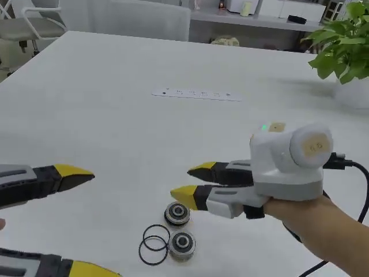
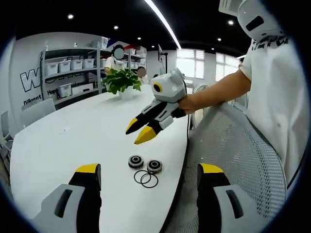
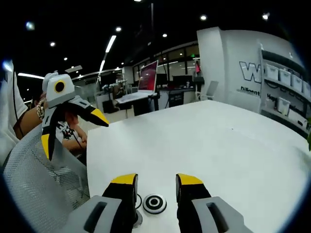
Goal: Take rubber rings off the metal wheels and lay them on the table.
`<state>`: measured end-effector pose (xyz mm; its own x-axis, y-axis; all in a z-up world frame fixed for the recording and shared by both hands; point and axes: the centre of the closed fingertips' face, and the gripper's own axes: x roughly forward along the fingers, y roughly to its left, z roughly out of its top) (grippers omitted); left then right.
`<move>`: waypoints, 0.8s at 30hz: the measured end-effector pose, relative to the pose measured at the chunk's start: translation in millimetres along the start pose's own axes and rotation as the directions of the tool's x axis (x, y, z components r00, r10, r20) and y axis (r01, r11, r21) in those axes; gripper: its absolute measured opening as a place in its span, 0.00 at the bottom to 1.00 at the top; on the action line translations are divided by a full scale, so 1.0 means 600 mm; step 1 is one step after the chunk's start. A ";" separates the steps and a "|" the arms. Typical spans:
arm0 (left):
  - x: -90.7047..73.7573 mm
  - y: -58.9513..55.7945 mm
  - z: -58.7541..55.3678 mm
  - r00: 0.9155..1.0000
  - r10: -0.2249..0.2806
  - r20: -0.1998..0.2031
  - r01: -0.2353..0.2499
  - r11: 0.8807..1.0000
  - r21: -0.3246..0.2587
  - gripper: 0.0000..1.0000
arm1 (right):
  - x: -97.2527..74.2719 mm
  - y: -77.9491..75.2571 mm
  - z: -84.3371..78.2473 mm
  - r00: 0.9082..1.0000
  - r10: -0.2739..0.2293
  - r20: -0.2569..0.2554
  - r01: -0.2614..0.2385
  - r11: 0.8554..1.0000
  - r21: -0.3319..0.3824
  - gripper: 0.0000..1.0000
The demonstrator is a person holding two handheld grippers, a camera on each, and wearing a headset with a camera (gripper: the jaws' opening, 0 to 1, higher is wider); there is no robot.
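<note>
Left gripper (image 1: 92,222) agape, black rings (image 1: 154,244) beside wheels (image 1: 180,229)

White table (image 1: 86,86), plain matte top. Two metal wheels (image 1: 177,213) sat flat on the surface close to its near edge, side by side and just apart. Two black rubber rings (image 1: 154,243) lay loose just beside them, overlapping each other. A flat white strip (image 1: 196,93) lay mid-surface, towards the far edge. A green plant (image 1: 343,52) stood by the far right corner.

Left claw (image 1: 105,223) cropped at edge
</note>
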<state>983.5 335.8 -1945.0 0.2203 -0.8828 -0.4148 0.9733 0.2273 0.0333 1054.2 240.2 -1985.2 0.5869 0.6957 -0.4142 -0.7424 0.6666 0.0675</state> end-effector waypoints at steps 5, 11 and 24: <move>0.000 0.020 0.029 1.000 0.001 0.017 -0.002 0.999 0.040 0.79 | -0.010 -0.029 0.023 0.998 -0.035 0.047 0.033 0.999 0.028 0.30; -0.001 0.037 0.056 1.000 -0.016 0.006 0.015 0.995 0.097 0.79 | -0.019 -0.056 0.043 0.996 -0.042 0.080 0.039 0.998 0.039 0.30; 0.040 0.079 0.132 0.996 -0.042 0.073 0.030 0.987 0.161 0.77 | -0.028 -0.086 0.075 0.982 -0.048 0.183 0.032 0.996 0.089 0.29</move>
<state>1040.3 293.0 -1881.2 0.1833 -0.9193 -0.3482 0.9772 0.1318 0.1665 1097.1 206.1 -1940.8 0.6712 0.6999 -0.2441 -0.6914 0.7099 0.1343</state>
